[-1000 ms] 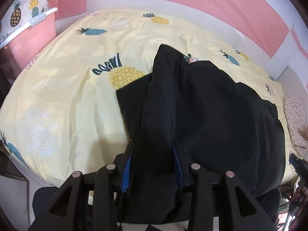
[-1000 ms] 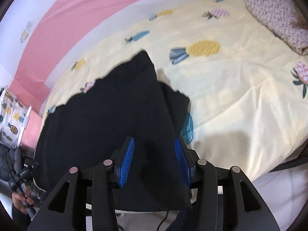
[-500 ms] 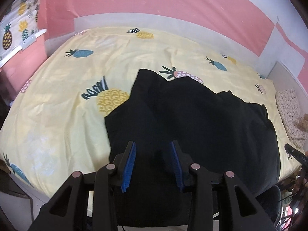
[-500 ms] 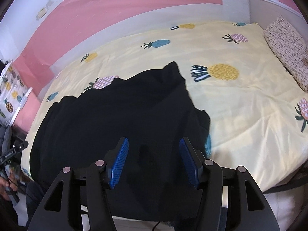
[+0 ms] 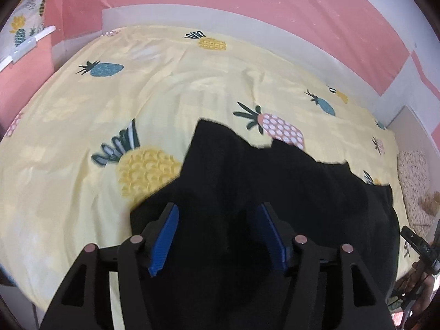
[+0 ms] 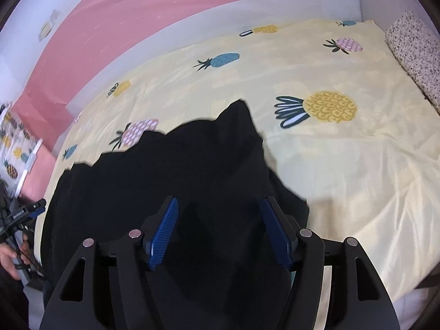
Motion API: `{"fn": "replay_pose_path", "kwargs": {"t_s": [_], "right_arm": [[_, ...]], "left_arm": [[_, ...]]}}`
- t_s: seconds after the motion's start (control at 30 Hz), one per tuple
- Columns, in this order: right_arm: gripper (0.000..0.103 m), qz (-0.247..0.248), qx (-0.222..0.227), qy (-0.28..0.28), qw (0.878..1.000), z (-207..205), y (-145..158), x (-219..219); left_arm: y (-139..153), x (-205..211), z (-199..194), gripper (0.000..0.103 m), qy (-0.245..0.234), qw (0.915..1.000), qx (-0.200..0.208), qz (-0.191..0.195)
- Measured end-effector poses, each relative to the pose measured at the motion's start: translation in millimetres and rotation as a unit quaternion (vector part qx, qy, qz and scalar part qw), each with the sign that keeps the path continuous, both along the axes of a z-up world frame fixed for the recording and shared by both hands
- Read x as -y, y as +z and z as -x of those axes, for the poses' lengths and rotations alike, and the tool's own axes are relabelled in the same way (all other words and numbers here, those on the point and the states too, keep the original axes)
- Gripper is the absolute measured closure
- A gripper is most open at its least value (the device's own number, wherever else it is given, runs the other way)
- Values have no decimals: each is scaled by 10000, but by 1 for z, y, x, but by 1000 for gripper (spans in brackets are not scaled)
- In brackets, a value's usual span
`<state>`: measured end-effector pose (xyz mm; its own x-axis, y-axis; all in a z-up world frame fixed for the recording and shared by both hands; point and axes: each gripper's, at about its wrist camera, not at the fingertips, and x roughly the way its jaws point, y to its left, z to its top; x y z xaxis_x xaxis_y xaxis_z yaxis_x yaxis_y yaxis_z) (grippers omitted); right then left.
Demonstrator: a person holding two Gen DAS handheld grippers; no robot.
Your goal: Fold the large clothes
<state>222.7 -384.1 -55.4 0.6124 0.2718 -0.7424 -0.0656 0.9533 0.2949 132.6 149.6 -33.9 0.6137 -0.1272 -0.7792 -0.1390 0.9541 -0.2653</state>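
Judging the black garment (image 5: 275,198) on the near bed (image 5: 82,137) soft, limp and light, I would pinch its far corners; left gripper (image 5: 217,236) and right gripper (image 6: 220,233) hang open, empty.

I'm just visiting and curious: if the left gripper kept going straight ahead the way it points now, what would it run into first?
Most likely the black garment. The left gripper stands open with the dark cloth spread right in front of its fingers, on the yellow pineapple bedsheet. How near the cloth is cannot be judged from this fisheye view.
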Motion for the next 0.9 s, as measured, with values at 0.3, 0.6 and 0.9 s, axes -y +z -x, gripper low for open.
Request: {"fn": "replay_pose_path", "kwargs": {"t_s": [0.3, 0.6, 0.9], "right_arm": [[38, -852, -400, -121, 9955, -82, -23, 21], [87, -997, 45, -129, 9949, -92, -1, 10], [87, -35, -337, -463, 9984, -138, -48, -10]], "left_arm": [[-47, -39, -83, 35, 235, 9942, -640, 826], [-20, -22, -75, 82, 163, 9974, 70, 692], [-76, -25, -100, 82, 653, 9966, 0, 504]]}}
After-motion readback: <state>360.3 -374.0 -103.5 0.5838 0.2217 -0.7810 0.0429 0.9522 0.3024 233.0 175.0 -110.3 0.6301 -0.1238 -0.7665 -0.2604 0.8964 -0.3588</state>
